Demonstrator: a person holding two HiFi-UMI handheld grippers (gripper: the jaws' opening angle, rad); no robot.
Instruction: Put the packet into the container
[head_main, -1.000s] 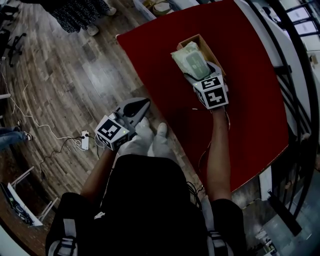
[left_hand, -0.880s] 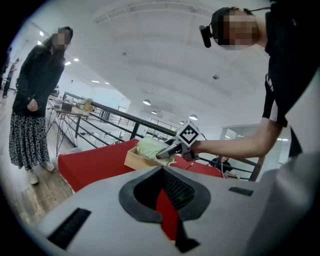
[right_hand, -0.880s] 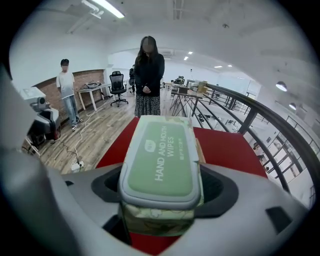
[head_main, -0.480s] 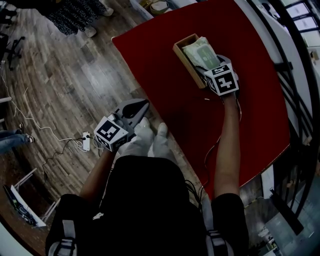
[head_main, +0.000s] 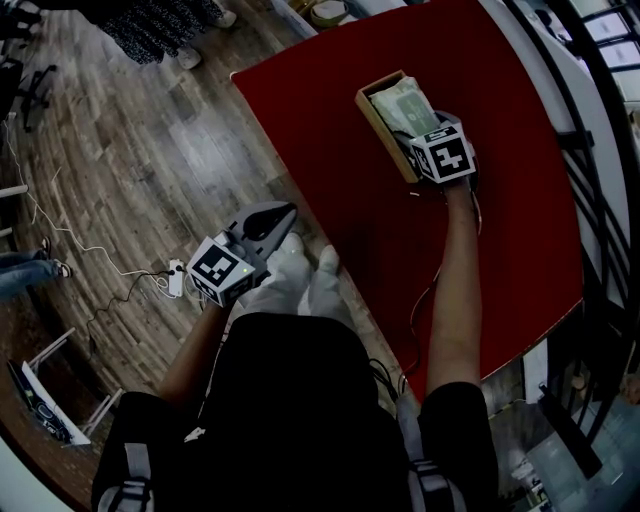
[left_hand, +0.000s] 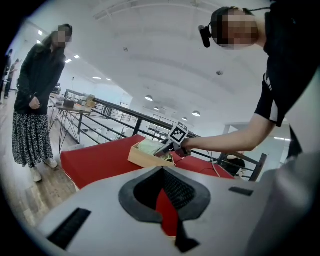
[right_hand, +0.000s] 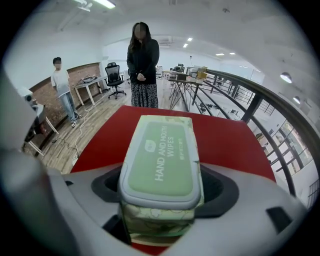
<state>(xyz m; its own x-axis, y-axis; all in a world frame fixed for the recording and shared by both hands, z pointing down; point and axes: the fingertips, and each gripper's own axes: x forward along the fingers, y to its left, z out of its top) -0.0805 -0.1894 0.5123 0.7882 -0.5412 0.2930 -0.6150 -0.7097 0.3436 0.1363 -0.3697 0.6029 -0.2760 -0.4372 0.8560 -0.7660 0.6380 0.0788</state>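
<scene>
Packet (head_main: 402, 100) over container (head_main: 377, 112), red table (head_main: 320, 150), railing (head_main: 592, 150) beyond

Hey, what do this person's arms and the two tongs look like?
The left tongs and right tongs are pale grey tapering shells with dark inner pads. Each carries a white cube with black square markers. A thin cable trails from the right one. The person wears a black short-sleeved top.

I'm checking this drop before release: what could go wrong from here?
1. The packet, clamped in the right tool, looks nearly as wide as the container, so it may catch on a wall and end up tilted.
2. Nothing steadies the container. The left tool is shut and off the table, so a push could slide the container.
</scene>
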